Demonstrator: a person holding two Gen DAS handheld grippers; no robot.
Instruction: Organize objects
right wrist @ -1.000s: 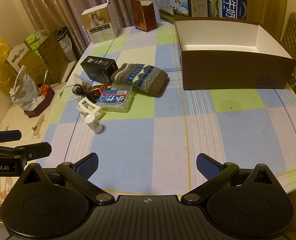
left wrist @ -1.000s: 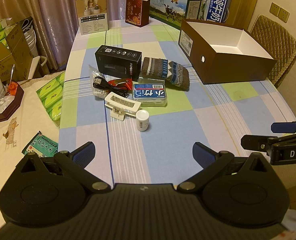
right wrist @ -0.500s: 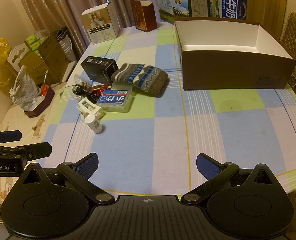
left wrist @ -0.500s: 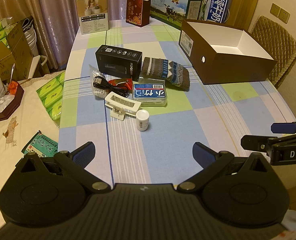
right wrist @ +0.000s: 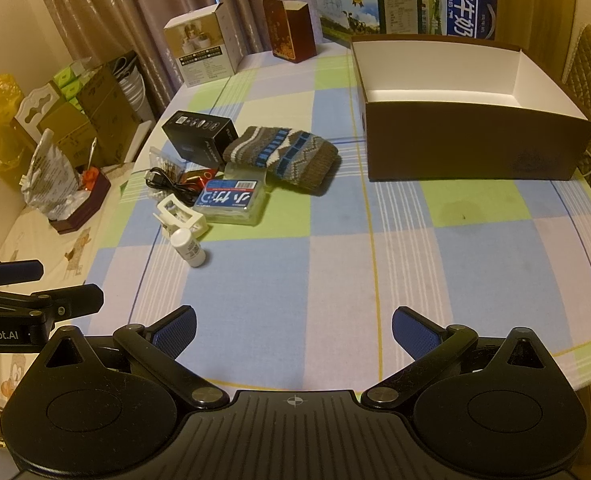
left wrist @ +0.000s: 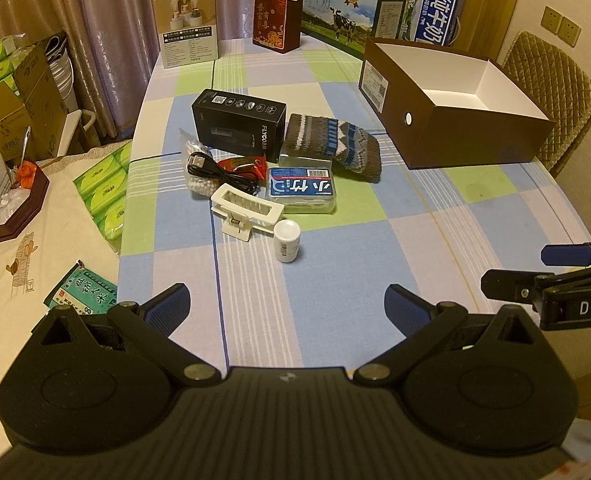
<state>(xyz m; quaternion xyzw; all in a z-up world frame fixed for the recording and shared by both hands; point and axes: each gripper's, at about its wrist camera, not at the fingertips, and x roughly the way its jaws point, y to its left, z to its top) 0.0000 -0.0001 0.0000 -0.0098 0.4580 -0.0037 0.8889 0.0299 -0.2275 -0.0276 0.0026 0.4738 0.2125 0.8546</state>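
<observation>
Left tool [left wrist: 286,304] and right tool [right wrist: 293,326]: both released, fingers spread wide, nothing between them, each held over the near edge of the bench [left wrist: 375,264]. Bare checked cloth lies directly ahead of both.

Nearest item: a small white bottle [left wrist: 287,240], upright, just beside a white clip [left wrist: 247,210]. Behind these, clustered and touching: blue-labelled clear case [left wrist: 300,194], black cable [left wrist: 219,172], black box [left wrist: 239,122], knitted sock [left wrist: 333,146].

The open brown box [right wrist: 471,148] stands well apart at the right, interior bare. Cartons [right wrist: 405,2] line the far edge. The strip between cluster and brown box is unobstructed.
</observation>
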